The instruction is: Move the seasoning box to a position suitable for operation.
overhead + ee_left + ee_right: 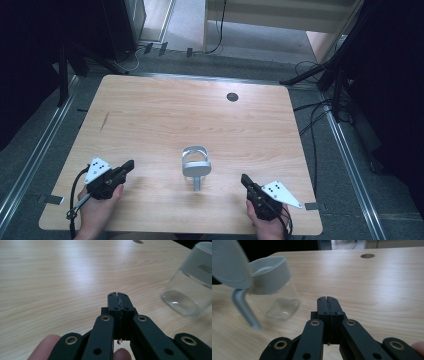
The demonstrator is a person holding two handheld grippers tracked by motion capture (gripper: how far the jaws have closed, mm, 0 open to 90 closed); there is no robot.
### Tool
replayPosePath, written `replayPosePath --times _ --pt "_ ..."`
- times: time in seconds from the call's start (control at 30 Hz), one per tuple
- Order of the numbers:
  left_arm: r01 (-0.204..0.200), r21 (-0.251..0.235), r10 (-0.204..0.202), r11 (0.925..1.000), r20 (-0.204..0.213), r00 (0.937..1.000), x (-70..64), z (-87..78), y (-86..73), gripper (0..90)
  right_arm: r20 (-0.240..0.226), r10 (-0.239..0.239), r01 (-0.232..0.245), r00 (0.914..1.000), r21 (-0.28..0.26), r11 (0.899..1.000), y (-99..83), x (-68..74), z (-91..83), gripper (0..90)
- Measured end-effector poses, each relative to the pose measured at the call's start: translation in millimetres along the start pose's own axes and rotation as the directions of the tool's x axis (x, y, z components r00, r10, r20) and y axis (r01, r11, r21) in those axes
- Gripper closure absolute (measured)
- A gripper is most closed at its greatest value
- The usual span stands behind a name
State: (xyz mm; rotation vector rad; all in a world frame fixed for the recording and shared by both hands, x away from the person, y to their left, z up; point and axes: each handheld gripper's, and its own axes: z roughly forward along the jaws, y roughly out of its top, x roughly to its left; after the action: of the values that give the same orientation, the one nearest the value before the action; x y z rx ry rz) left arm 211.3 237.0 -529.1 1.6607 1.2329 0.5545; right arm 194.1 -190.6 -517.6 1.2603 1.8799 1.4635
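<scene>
A clear glass jar with a grey flip-up lid (195,164) stands (lid raised) on the pale wooden table (165,115) between the left gripper (131,164) and right gripper (244,177), both with jaws pressed together, apart from it.

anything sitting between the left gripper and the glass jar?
Nothing: in the high view, bare wood runs from the left gripper to the glass jar. The left gripper view shows the same bare table beside the jar.
</scene>
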Motion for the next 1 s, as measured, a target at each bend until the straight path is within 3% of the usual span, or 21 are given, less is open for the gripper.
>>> replayPosePath --times 0.1,0.23,0.37,0.53,0.63,0.73,0.83,1.0 --pt "-0.001 0.008 0.001 1.0000 0.024 0.9997 -7.6 5.9 1.6 90.0 -0.038 0.001 0.000 0.9993 0.009 1.000 -1.2 10.0 2.7 90.0" --pt "0.001 0.024 -0.003 0.9997 0.091 0.9959 -23.8 27.4 8.1 90.0 -0.130 -0.009 0.013 0.9915 0.031 0.999 -5.3 39.9 10.2 90.0" --pt "-0.034 0.026 0.030 0.9991 0.134 0.9905 -38.8 48.2 18.8 90.0 -0.182 -0.023 0.032 0.9831 0.045 0.998 -7.9 59.8 17.3 90.0" --pt "-0.047 0.027 0.042 0.9985 0.152 0.9875 -49.0 70.2 30.3 90.0 -0.225 -0.034 0.046 0.9738 0.049 0.998 -10.8 77.6 26.3 90.0" --pt "-0.044 0.024 0.040 0.9987 0.154 0.9872 -52.0 90.4 37.7 90.0 -0.269 -0.051 0.068 0.9619 0.054 0.996 -14.7 96.8 36.7 90.0" --pt "-0.046 0.009 0.043 0.9989 0.178 0.9831 -55.3 102.5 42.8 90.0 -0.288 -0.063 0.082 0.9557 0.057 0.995 -16.5 107.8 44.3 90.0" --pt "-0.047 -0.014 0.049 0.9988 0.208 0.9769 -56.5 107.4 47.0 90.0 -0.311 -0.027 0.050 0.9501 0.064 0.997 -16.8 114.8 54.6 90.0" --pt "-0.034 -0.019 0.037 0.9992 0.240 0.9700 -55.7 111.1 53.3 90.0 -0.287 -0.064 0.082 0.9558 0.052 0.995 -17.5 118.3 60.9 90.0"
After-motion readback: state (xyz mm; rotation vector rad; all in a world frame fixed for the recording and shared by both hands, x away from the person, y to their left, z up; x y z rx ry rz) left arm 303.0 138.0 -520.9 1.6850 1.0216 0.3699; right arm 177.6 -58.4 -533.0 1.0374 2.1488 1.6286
